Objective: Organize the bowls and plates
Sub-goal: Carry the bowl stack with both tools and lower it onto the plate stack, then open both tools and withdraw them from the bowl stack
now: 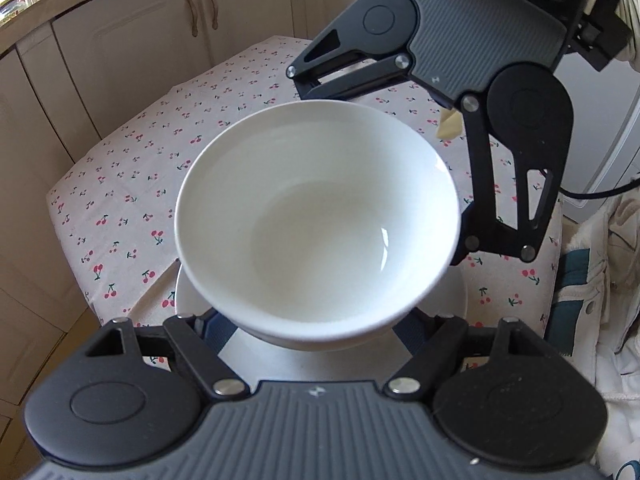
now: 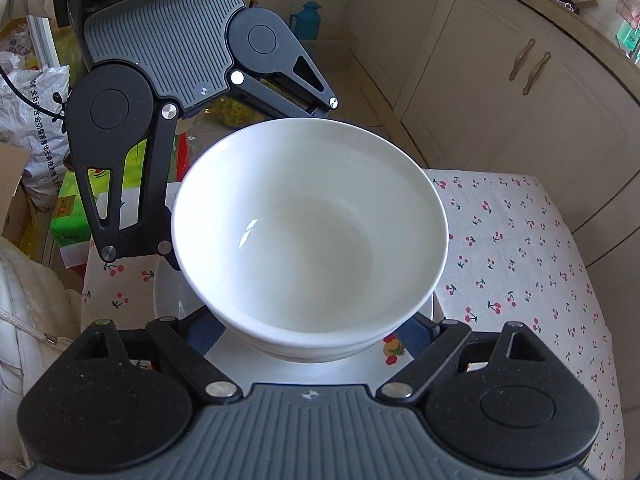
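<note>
A white bowl is held up between both grippers, above a white plate lying on the cherry-print worktop. A second rim line is seen under the bowl in both views, so it is judged to be a nested stack of two, though this cannot be told for sure. Bowl and plate appear apart, not touching. No other dishes are shown on the cloth, so the task is judged to be well along, with the setting-down of the bowl on the plate probably left.

The left gripper is angled steeply downward, and its jaws are clamped on the bowl's near side at the lower wall. The right gripper is pointed down likewise from the opposite side, with its jaws closed on the bowl in the same way. Each gripper is seen facing the other across the bowl. Fingertips are hidden beneath the bowl in both views, so exact contact cannot be made out.
</note>
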Action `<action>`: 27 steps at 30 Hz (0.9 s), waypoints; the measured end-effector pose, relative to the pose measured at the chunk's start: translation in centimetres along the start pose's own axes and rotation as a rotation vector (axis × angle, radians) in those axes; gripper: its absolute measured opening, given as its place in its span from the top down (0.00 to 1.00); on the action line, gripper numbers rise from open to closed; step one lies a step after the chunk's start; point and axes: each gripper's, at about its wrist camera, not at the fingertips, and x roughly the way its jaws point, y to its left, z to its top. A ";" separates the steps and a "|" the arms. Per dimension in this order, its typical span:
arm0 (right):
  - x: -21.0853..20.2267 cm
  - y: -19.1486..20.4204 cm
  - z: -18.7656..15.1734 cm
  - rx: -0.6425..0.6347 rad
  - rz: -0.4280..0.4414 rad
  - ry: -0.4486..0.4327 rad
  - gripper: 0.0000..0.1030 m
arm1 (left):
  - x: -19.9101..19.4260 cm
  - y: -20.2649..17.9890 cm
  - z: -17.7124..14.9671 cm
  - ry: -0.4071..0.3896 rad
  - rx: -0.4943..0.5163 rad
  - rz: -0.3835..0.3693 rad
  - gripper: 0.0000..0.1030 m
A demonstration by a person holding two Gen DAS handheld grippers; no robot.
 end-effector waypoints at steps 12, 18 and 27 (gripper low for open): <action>0.8 -0.6 0.3 0.031 0.011 0.014 0.10 | 0.3 0.5 -1.0 -0.023 -0.021 -0.013 0.21; 0.8 -0.5 -0.3 0.083 -0.034 -0.004 0.02 | -0.1 0.3 -1.8 -0.069 -0.049 0.043 0.11; -2.7 2.5 -2.7 0.195 -0.233 -0.001 0.00 | -3.8 -3.6 -4.2 -0.148 -0.117 0.218 0.03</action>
